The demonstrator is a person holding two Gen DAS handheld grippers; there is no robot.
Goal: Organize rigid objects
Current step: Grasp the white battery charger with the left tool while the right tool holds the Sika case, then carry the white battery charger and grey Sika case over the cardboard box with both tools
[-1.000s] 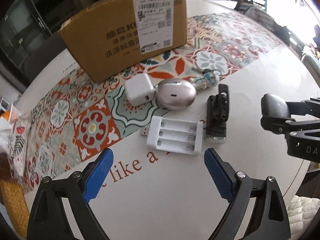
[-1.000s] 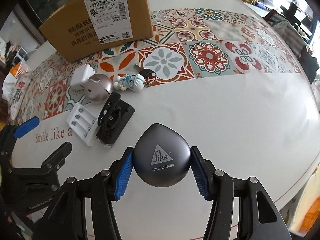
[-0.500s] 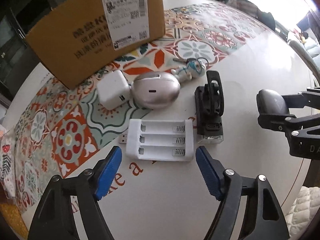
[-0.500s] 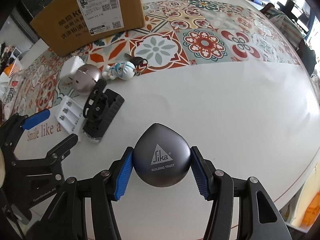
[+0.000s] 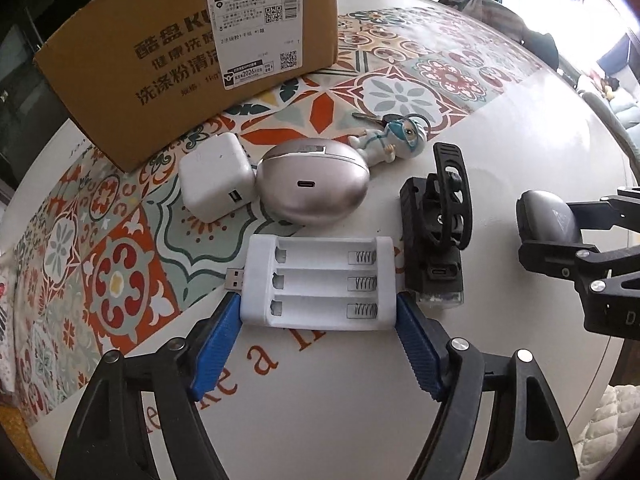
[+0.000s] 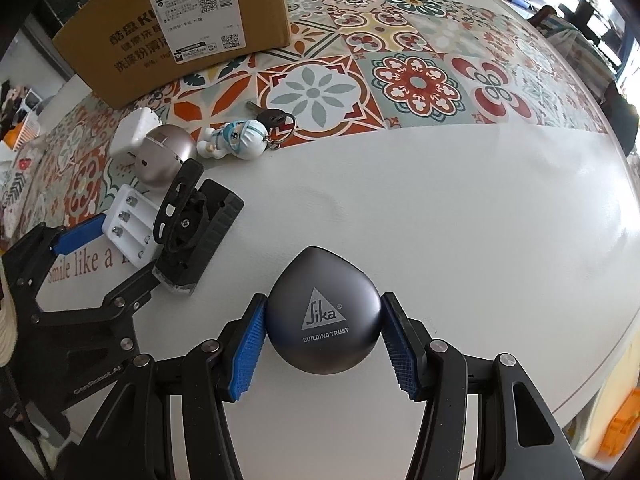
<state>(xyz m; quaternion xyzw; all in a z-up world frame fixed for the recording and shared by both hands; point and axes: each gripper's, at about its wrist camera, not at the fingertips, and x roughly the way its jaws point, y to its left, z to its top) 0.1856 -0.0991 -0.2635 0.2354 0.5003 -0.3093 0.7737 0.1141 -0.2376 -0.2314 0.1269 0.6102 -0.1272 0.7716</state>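
My left gripper [image 5: 318, 312] clamps the white battery charger [image 5: 318, 282] only at its near end, just beside the black mount [image 5: 438, 232]; lifting could tip it. My right gripper [image 6: 322, 330] grips the grey case [image 6: 323, 316], whose rounded sides might slip.

Wide bare tabletop [image 6: 460, 208] open to the right; leftward, crowded by battery charger [image 5: 320, 282], black mount [image 5: 436, 232], silver case [image 5: 312, 184], white adapter [image 5: 216, 180], figurine keychain [image 5: 394, 140], cardboard box [image 5: 180, 52] behind

White charger [image 5: 320, 282]; white adapter [image 5: 214, 178]; silvery case [image 5: 312, 188]; black mount [image 5: 438, 232]; dark grey pebble [image 6: 324, 320]; brown box [image 5: 180, 52]; tabletop [image 6: 440, 208] white, runner [image 6: 400, 60] floral-tiled red, orange, teal; blue pads [image 5: 214, 340].
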